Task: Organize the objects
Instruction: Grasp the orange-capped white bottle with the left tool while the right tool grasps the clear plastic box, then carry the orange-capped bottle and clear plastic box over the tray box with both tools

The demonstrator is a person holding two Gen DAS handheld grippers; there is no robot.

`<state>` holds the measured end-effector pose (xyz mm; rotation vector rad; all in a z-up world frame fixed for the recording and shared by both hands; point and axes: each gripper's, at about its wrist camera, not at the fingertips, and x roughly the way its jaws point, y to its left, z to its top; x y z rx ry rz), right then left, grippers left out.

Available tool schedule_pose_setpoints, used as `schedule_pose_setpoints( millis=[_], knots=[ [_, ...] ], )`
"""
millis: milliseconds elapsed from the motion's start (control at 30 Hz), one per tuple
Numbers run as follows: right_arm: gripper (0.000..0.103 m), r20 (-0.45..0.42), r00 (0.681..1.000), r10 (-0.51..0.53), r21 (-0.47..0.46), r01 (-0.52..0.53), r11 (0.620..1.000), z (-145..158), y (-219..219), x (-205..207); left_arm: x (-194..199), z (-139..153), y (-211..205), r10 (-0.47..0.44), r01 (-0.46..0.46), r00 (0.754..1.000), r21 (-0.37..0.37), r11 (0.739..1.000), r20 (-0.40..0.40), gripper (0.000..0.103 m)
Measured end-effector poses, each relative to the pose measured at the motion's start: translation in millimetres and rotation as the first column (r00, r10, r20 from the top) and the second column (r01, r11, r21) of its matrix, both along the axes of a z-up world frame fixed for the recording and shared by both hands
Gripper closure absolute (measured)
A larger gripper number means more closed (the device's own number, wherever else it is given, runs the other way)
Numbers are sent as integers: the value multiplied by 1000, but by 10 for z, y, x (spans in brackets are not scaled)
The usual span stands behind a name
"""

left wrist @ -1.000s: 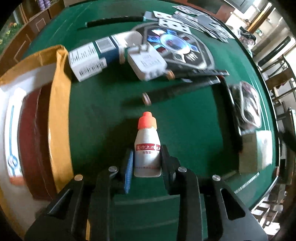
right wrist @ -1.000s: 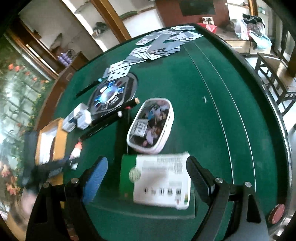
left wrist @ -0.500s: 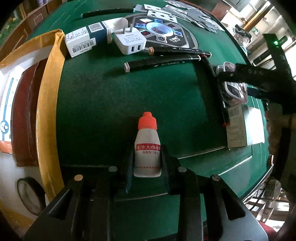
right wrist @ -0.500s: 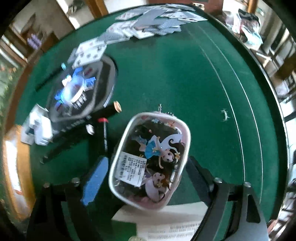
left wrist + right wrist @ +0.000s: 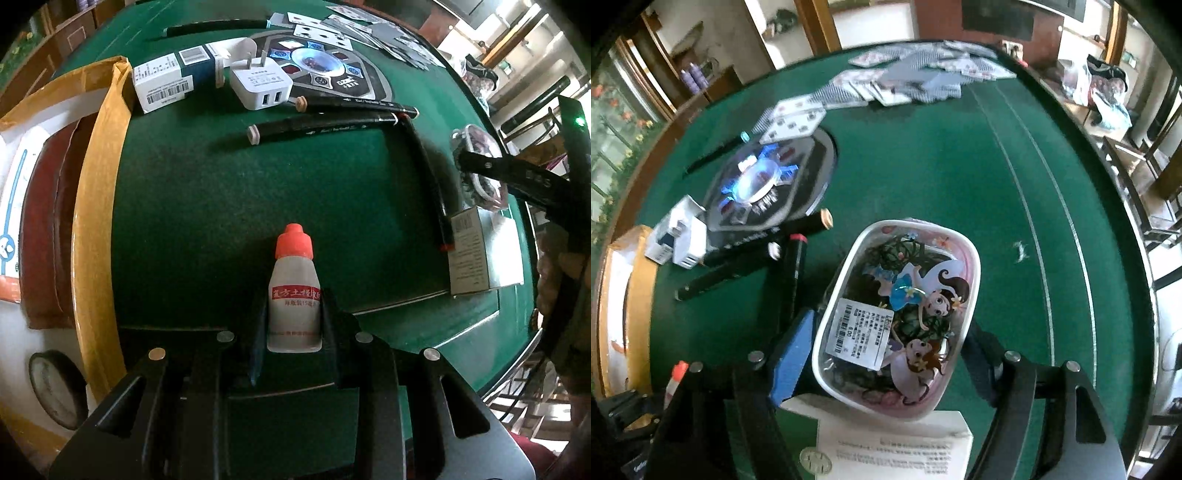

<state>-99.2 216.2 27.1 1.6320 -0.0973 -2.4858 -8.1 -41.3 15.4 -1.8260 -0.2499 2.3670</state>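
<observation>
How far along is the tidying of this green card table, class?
Early. Done: nothing clearly put away yet. In hand: the left gripper clamps a small white orange-capped bottle; the right gripper is closing around a clear cartoon-printed case. Left: black marker pens, white USB charger, scattered playing cards.

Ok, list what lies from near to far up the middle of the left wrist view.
Small white plastic bottle with orange cap → black marker pen with white end → white two-port USB charger plug → scattered playing cards.

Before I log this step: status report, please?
Left tool shut on orange-capped bottle. Right tool closing around cartoon pouch, pads not yet pressing. White box lies against pouch.
</observation>
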Motion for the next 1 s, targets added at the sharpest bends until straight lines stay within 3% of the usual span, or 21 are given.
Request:
schedule_pose_setpoints(
  millis=[333, 600, 1000],
  knots=[
    [28, -55, 998, 38, -83, -42, 996, 254, -148, 152, -21, 67, -27, 3, -3, 1000, 21, 1000, -8, 77],
    [28, -94, 991, 92, -48, -96, 994, 368, -338, 244, -66, 49, -23, -1, 1, 1000, 35, 999, -9, 77],
    [28, -146, 986, 81, -53, -90, 995, 611, -301, 346, -124, 69, 25, -15, 16, 1000, 46, 999, -19, 77]
  ],
)
